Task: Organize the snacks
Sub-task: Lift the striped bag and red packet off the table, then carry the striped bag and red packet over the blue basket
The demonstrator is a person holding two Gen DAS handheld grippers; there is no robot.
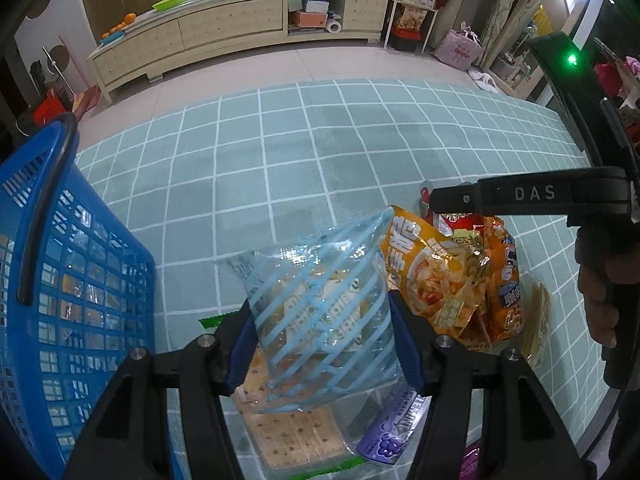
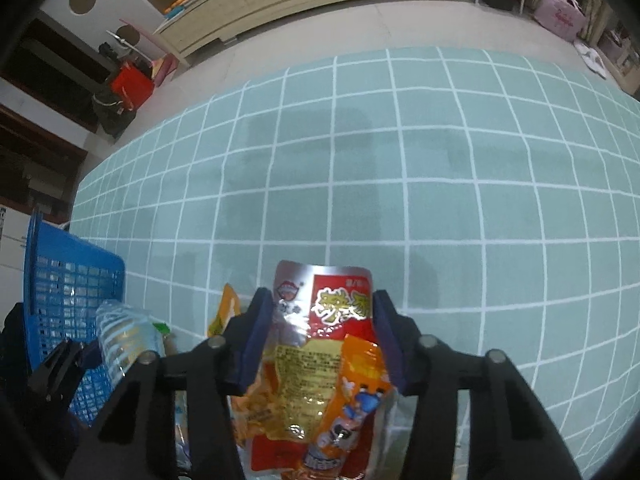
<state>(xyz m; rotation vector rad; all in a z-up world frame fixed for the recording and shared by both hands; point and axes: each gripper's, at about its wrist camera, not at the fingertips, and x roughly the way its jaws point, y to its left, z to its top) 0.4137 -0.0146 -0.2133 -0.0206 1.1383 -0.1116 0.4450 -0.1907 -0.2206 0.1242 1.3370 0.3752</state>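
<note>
My left gripper [image 1: 322, 320] is shut on a clear bag with pale blue stripes [image 1: 320, 292], its blue pads pressing both sides. The bag hangs above a flat cracker pack [image 1: 292, 436] and a purple packet [image 1: 386, 436]. To its right lies an orange snack bag [image 1: 432, 280]. In the right wrist view, my right gripper [image 2: 322, 320] is shut on a red and silver snack bag [image 2: 332, 304], whose top edge bows between the pads. A small orange packet [image 2: 360, 392] lies over its lower part. A blue plastic basket [image 1: 60, 280] [image 2: 68, 292] stands at the left.
Everything sits on a teal rug with a white grid [image 2: 440, 180]. A person's hand [image 1: 600, 300] grips the right tool at the right edge. A long cream cabinet [image 1: 240, 20] runs along the far wall, with a pink bag [image 1: 460, 48] and a shelf rack beside it.
</note>
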